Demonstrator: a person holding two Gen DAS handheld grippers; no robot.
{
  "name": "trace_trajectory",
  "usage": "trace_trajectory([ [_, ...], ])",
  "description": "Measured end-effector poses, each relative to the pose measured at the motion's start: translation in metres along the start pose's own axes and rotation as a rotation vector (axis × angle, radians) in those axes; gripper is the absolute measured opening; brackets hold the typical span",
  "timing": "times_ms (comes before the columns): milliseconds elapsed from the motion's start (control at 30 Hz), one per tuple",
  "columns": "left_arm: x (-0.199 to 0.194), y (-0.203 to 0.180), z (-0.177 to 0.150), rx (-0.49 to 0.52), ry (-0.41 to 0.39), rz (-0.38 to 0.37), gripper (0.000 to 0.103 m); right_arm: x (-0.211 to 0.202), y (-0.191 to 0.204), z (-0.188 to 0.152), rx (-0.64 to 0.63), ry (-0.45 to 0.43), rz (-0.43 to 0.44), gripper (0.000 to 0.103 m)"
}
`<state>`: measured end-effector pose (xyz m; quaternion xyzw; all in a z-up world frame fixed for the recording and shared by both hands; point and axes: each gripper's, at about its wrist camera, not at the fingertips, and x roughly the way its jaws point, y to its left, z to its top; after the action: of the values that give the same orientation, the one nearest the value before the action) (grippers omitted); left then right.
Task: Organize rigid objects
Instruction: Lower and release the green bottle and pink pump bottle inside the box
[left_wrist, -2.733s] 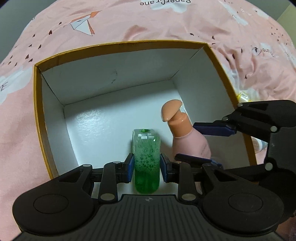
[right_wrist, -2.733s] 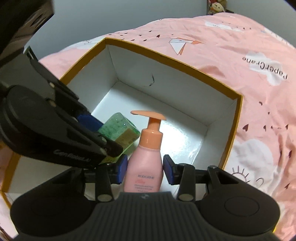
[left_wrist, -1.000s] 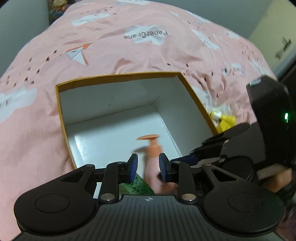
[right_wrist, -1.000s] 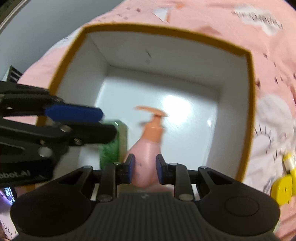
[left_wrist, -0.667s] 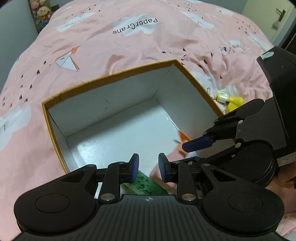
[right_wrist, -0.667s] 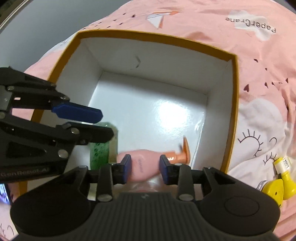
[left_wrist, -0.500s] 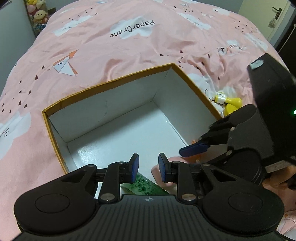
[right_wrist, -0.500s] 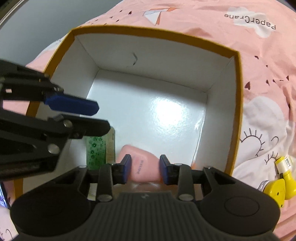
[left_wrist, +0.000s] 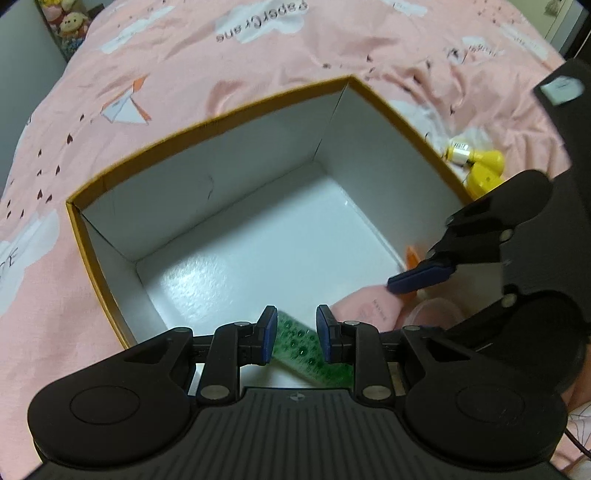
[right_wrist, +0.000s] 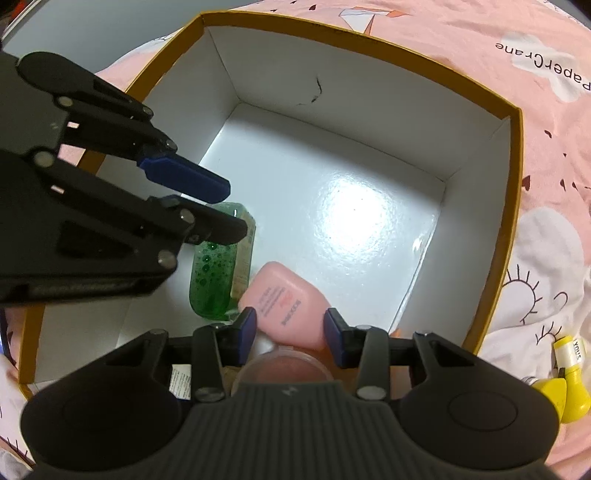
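Your right gripper (right_wrist: 290, 325) is hanging over the box (right_wrist: 515, 177) on the bed (right_wrist: 554, 229), jaws having just been opening and now released around the pink bottle (right_wrist: 286, 304) lying at 6 o'clock. Your left gripper (left_wrist: 293, 334) is keeping its jaws clenched empty above the green bottle (right_wrist: 216, 280), lying at 9 o'clock of the pink one.

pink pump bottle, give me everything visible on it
The pink pump bottle looks like opaque matte plastic, with printed text on one flat face and an orange pump poking toward a box wall. It lies on its side on the white floor, at a near corner, beside the green bottle. The right gripper straddles it, jaws just opened, not pressing.
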<state>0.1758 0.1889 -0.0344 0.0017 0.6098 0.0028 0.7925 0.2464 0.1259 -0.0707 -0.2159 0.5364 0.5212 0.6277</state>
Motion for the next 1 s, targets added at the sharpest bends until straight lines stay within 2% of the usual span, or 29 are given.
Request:
trace_trajectory([
  [100, 0.006, -0.002, 0.002, 0.023, 0.03, 0.016, 0.03, -0.003, -0.001, -0.002, -0.001, -0.016, -0.004, 0.04],
  [167, 0.007, -0.004, 0.003, 0.025, 0.036, 0.002, 0.031, -0.002, 0.002, -0.003, -0.003, -0.023, -0.006, 0.04],
  [267, 0.012, -0.001, 0.005, -0.027, 0.066, -0.123, 0.029, -0.007, 0.003, -0.006, -0.006, -0.032, -0.006, 0.04],
  [300, 0.014, -0.002, 0.005, -0.038, 0.075, -0.157, 0.025, -0.007, 0.003, -0.007, -0.006, -0.036, -0.006, 0.04],
  [333, 0.014, -0.002, 0.004, -0.047, 0.07, -0.168, 0.024, -0.008, 0.003, -0.008, -0.006, -0.039, -0.006, 0.04],
  [433, 0.005, -0.005, 0.003, -0.035, 0.014, -0.126, 0.024, -0.004, 0.004, -0.013, -0.009, -0.047, -0.006, 0.04],
  [567, -0.01, -0.003, 0.004, -0.009, -0.017, -0.044, 0.024, -0.017, 0.007, -0.014, -0.015, -0.083, -0.01, 0.041],
  [833, -0.04, 0.006, -0.001, 0.023, -0.12, 0.03, 0.024, -0.013, 0.037, 0.005, -0.062, -0.161, 0.055, 0.041],
  [1000, -0.046, 0.014, -0.009, 0.033, -0.119, 0.049, 0.026, 0.0, 0.045, 0.017, -0.015, -0.158, 0.005, 0.041],
])
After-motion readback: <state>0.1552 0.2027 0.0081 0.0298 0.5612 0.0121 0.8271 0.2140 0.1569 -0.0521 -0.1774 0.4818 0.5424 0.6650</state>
